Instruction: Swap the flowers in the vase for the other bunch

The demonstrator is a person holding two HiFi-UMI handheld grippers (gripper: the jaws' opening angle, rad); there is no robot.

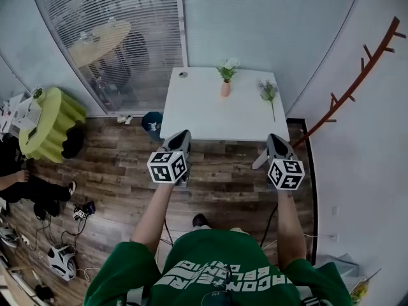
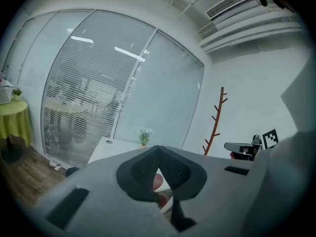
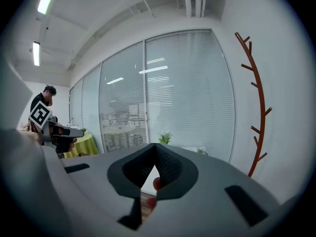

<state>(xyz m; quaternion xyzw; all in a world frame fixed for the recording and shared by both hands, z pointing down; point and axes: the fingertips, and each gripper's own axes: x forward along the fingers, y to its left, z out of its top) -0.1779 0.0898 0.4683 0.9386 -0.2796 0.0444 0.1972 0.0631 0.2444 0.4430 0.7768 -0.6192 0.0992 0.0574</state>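
Note:
A small pink vase (image 1: 225, 88) with white flowers (image 1: 227, 67) stands near the far edge of the white table (image 1: 204, 116). A purple bunch (image 1: 268, 92) lies flat to its right. My left gripper (image 1: 185, 134) and right gripper (image 1: 273, 137) hover side by side just short of the table's near edge, above the wooden floor. Both point at the table, well short of the flowers. In the left gripper view the left gripper (image 2: 158, 147) has its jaws together with nothing between them. The right gripper (image 3: 157, 146) is likewise shut and empty. The vase flowers (image 2: 144, 135) show far ahead.
A red-brown coat rack (image 1: 363, 75) leans along the right wall. A glass wall with blinds runs behind the table. A small dark bin (image 1: 152, 123) sits at the table's left. A green round table (image 1: 51, 120) and floor cables (image 1: 76, 212) are at the left.

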